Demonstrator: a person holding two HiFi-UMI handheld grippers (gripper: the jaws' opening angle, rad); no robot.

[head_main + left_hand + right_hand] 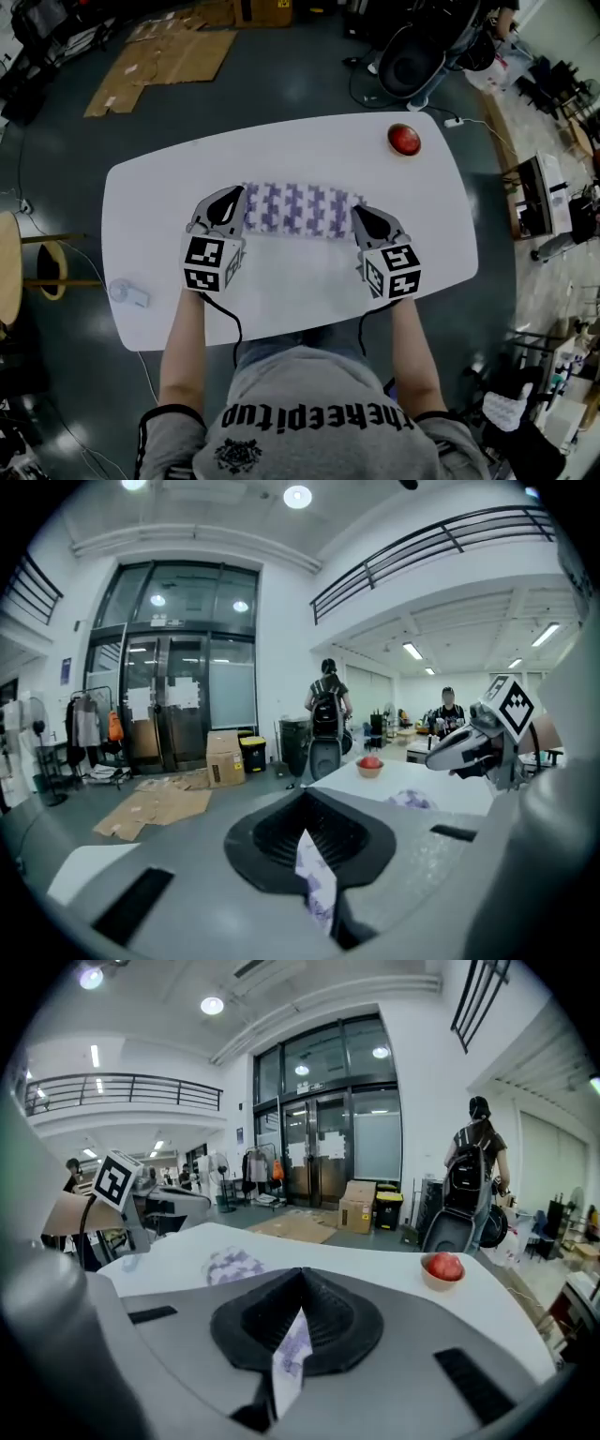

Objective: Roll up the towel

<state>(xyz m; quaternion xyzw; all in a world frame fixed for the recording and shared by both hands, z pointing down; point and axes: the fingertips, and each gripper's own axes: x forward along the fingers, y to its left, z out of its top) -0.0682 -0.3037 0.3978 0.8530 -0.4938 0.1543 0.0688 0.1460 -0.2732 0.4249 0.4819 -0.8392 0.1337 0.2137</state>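
Towel, mid-table: soft, light, limp; left gripper and right gripper each pinched an end edge, the likeliest hold.

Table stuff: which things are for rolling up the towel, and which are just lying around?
For the job:
- the purple-patterned towel
- the left tool, shut on one end of it
- the right tool, shut on the other end

Just lying about:
- the red round thing in a small bowl
- the small pale object
- the flattened cardboard on the floor
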